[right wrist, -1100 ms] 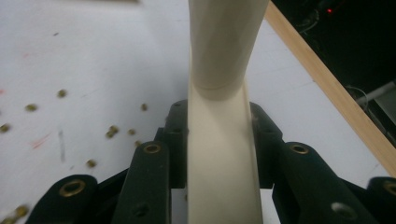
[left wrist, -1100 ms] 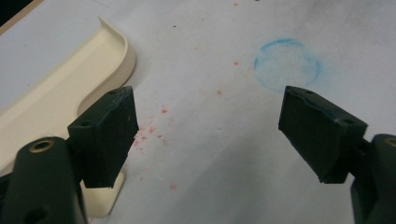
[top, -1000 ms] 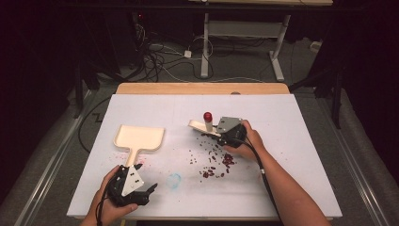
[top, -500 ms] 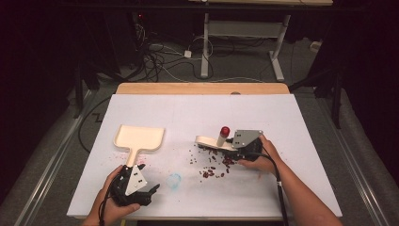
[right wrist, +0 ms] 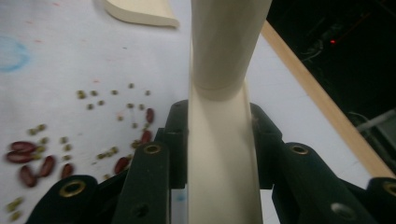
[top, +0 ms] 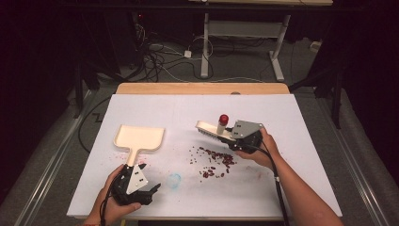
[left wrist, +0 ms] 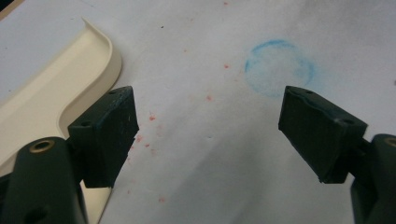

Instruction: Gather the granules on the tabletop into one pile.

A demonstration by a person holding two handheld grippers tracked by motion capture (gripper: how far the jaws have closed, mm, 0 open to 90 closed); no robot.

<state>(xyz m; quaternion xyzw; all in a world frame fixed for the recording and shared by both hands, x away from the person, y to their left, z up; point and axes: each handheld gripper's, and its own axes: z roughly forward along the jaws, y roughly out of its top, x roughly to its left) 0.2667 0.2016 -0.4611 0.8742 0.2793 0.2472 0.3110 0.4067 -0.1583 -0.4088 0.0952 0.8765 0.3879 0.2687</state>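
Observation:
My right gripper is shut on the handle of a cream hand brush with a red knob, held just above the white table. In the right gripper view the brush handle runs up between the jaws of my right gripper. Red beans and small green bits lie scattered below the brush. A cream dustpan lies flat at the left. My left gripper rests open beside the pan's handle; in its own view my left gripper has bare table between the jaws.
A faint blue ring is drawn on the white table cover, ahead of the left jaws. A wooden edge runs along the far side. Cables and desk legs stand on the dark floor beyond.
The right gripper carried the brush to the right and then lifted it slightly. The left hand and the dustpan stayed put.

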